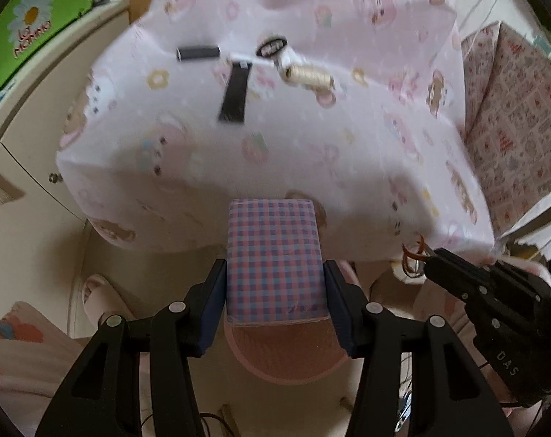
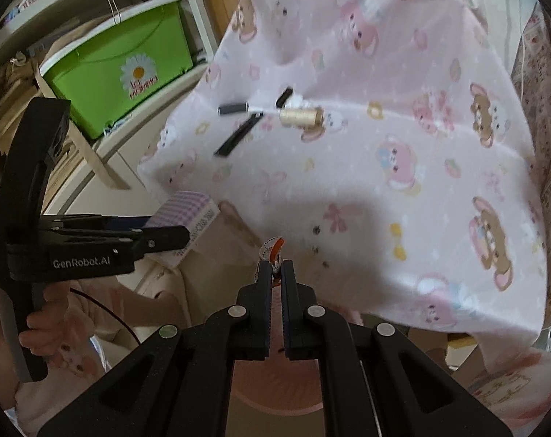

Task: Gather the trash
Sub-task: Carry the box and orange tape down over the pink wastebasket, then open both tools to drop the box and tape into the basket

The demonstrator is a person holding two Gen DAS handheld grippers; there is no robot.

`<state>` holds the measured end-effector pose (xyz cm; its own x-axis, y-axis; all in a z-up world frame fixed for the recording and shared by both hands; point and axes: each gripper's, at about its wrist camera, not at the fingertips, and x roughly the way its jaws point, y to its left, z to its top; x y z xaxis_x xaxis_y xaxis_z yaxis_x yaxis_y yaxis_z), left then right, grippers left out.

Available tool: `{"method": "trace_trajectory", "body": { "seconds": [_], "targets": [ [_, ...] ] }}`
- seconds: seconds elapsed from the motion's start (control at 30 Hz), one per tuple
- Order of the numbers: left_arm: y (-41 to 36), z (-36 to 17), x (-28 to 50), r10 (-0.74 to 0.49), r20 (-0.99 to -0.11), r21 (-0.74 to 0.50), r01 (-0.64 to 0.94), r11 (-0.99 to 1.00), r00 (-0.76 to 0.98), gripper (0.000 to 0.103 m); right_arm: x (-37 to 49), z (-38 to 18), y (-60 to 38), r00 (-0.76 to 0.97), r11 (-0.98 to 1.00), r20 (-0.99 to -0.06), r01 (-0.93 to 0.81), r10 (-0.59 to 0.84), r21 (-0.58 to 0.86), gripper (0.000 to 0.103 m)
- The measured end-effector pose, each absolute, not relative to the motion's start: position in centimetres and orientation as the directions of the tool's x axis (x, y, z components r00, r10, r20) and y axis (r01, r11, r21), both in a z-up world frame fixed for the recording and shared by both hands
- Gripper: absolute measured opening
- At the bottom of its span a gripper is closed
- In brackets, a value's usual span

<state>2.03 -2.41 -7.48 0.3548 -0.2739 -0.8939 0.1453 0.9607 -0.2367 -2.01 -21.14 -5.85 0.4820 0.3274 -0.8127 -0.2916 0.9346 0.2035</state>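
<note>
Cardboard, I judge: the checked box (image 1: pixel 275 255) clamped between my left gripper (image 1: pixel 275 291) pads looks light and stiff, well held by its long sides. My right gripper (image 2: pixel 275 273) is pinched shut on a flimsy scrap (image 2: pixel 273 249) poking past its tips.

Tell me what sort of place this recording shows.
Probably a home room, perhaps a bedroom or child's room. A pink cartoon-print cloth covers a table or bed, a green storage bin with a daisy sticker sits on a white shelf, and patterned bedding lies beside the cloth.
</note>
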Motion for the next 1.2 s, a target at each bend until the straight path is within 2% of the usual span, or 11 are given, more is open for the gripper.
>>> {"method": "trace_trajectory", "body": {
  "seconds": [0.5,1.0,1.07,1.2],
  "targets": [
    [-5.0,-14.1,3.3,-0.174,-0.970,-0.150,0.144,0.978,0.168,0.051,-0.1,-12.7,-20.1,0.306,0.962,-0.927,-0.225,0.217,0.151,0.006],
    [-7.1,-19.3,4.0,-0.098,-0.994,-0.090,0.158,0.983,0.047,0.051,0.4,-16.5,-19.5,0.219,0.978,-0.967,-0.185,0.133,0.093,0.006],
    [-7.2,-19.5,4.0,-0.098,-0.994,-0.090,0.157,0.983,0.039,0.051,0.7,-16.6,-19.5,0.212,0.979,-0.969,-0.180,0.130,0.092,0.010],
    [-7.4,-19.7,4.0,-0.094,-0.995,-0.087,0.155,0.984,0.034,0.052,1.0,-16.6,-19.7,0.209,0.982,-0.969,-0.157,0.134,0.102,0.011]
  ]
}}
